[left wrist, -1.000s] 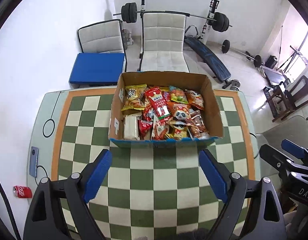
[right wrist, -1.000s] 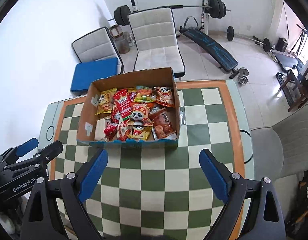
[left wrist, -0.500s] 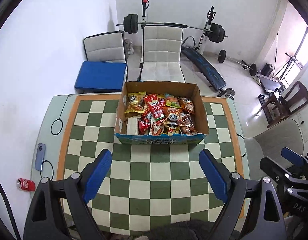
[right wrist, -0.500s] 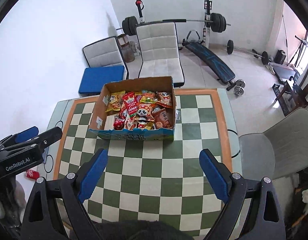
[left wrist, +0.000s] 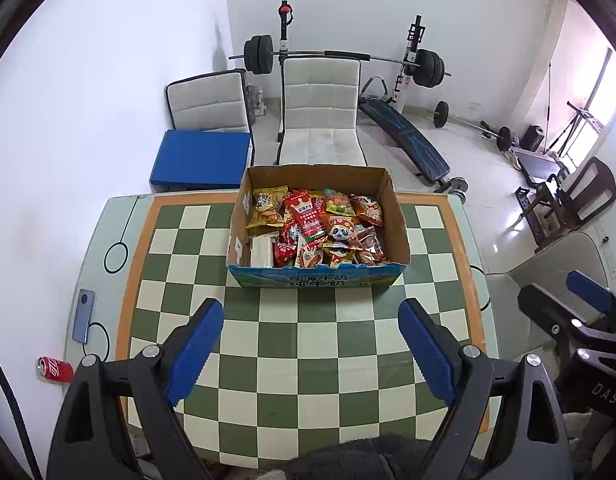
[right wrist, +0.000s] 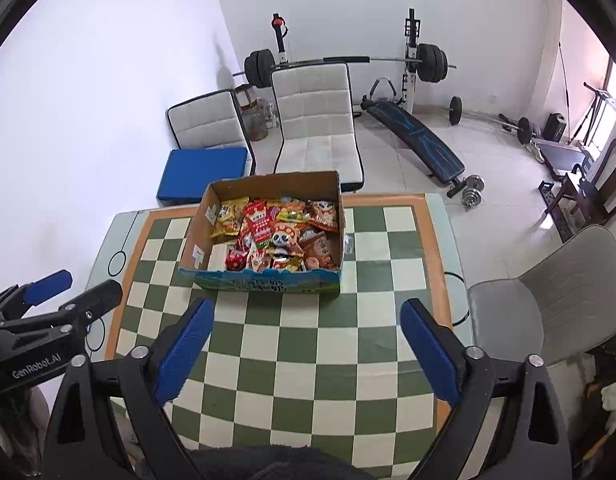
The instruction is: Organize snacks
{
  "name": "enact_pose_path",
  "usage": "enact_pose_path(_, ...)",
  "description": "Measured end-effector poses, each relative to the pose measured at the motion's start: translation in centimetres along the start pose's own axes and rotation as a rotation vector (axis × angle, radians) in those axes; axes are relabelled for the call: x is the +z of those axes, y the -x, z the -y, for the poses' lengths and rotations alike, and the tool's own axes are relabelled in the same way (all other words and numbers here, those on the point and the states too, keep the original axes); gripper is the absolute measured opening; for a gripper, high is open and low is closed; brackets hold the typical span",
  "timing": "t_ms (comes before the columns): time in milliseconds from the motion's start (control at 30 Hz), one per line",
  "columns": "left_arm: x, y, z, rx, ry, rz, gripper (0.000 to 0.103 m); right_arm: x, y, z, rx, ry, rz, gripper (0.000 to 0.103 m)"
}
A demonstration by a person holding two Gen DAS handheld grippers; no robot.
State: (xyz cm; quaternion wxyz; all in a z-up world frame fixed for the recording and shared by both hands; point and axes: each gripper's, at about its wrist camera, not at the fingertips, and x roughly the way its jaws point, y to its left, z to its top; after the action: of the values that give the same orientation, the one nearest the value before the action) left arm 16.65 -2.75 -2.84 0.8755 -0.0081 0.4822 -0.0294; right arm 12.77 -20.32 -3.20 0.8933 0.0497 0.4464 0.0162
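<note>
Snacks fill an open cardboard box that stands on the checkered desk, straight ahead of both tools and well beyond their fingertips. Left tool: blue-padded fingers spread wide apart, nothing between them, held above the near half of the desk. Right tool: likewise fully spread and empty, with the box slightly left of its centre line.

The packets lie heaped and overlapping: a yellow bag at the far left corner, a tall red packet near the middle, panda-printed packs toward the right, and a white block at the near left. The box's near wall is blue with printed lettering.

Left wrist view only: a blue phone on the desk's edge, left of the tool, and a red soda can lying on the floor beyond that edge; the right tool appears at the right margin. Right wrist view only: a grey chair beside the desk to the right of the tool, a small clear wrapper on the desk just beside the box's right wall, and the left tool at the left margin.

Both views: two white chairs, a blue cushion, and a barbell rack behind the desk.
</note>
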Motion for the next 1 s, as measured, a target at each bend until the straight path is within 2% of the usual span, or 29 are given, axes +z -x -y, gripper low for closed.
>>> enact_pose_path(100, 0.0, -0.1, -0.2, 0.011, 0.001, 0.009, 0.091, 0.4, -0.2, -0.2, -0.012, 0.007, 0.026, 0.099)
enact_pose_path(167, 0.3, -0.4, -0.3, 0.026, 0.002, 0.017, 0.099, 0.6, -0.4, -0.4, -0.018, 0.009, 0.037, 0.099)
enact_pose_path(367, 1.2, -1.1, -1.0, 0.040, 0.029, 0.054, 0.100, 1.0, -1.4, -0.6, -0.039, 0.012, 0.046, 0.099)
enact_pose_path(600, 1.6, -2.5, -1.6, 0.039, 0.050, 0.038, 0.100, 1.6, -2.8, -0.8, -0.055, 0.016, 0.054, 0.099)
enact_pose_path(1000, 1.5, -2.5, -1.9, 0.036, 0.055, 0.042, 0.100, 2.0, -4.1, -0.5, -0.064, 0.003, 0.049, 0.100)
